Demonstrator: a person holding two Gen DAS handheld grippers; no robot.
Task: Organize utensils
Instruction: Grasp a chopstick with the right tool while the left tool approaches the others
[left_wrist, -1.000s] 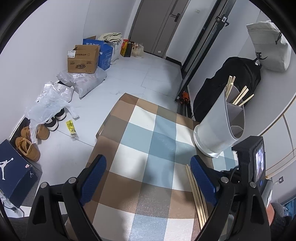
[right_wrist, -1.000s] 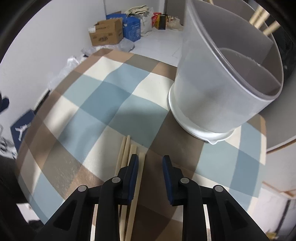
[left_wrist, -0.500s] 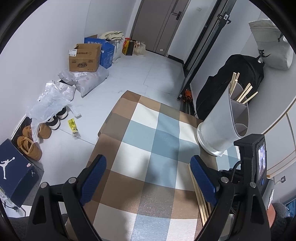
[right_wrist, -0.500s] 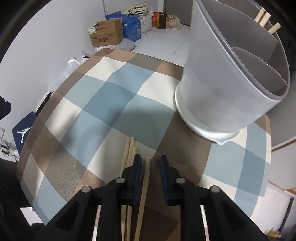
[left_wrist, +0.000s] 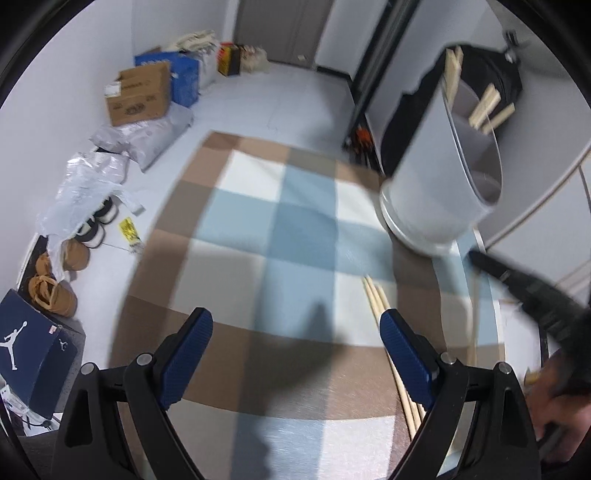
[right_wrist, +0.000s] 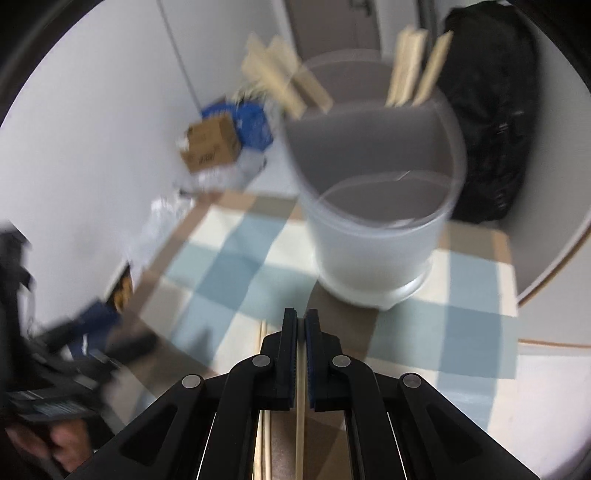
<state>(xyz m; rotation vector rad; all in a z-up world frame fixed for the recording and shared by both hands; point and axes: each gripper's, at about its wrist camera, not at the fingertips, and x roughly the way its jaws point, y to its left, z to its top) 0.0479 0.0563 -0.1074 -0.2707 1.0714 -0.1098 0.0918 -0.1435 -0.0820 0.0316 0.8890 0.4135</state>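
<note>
Since the earlier frame, right gripper (right_wrist: 300, 325) has been closing and now pinches one chopstick (right_wrist: 300, 402), lifted toward the holder (right_wrist: 373, 236) ahead; next, tip it in; left gripper (left_wrist: 295, 332), spread and empty, alone shows loose chopsticks (left_wrist: 375, 299) beside its right finger.

Woven checked cloth (left_wrist: 295, 229) and pale bare-wood chopsticks (left_wrist: 375, 299) under the left gripper (left_wrist: 295, 354), its pads ribbed blue rubber-like plastic.
Ahead of the right gripper (right_wrist: 301, 325), matt black plastic with small metal pins, stands a frosted, smooth plastic holder (right_wrist: 373, 236); one thin wooden chopstick (right_wrist: 300, 417) lies between its ribbed pads; a matt cardboard box (right_wrist: 210, 146) sits beyond.
</note>
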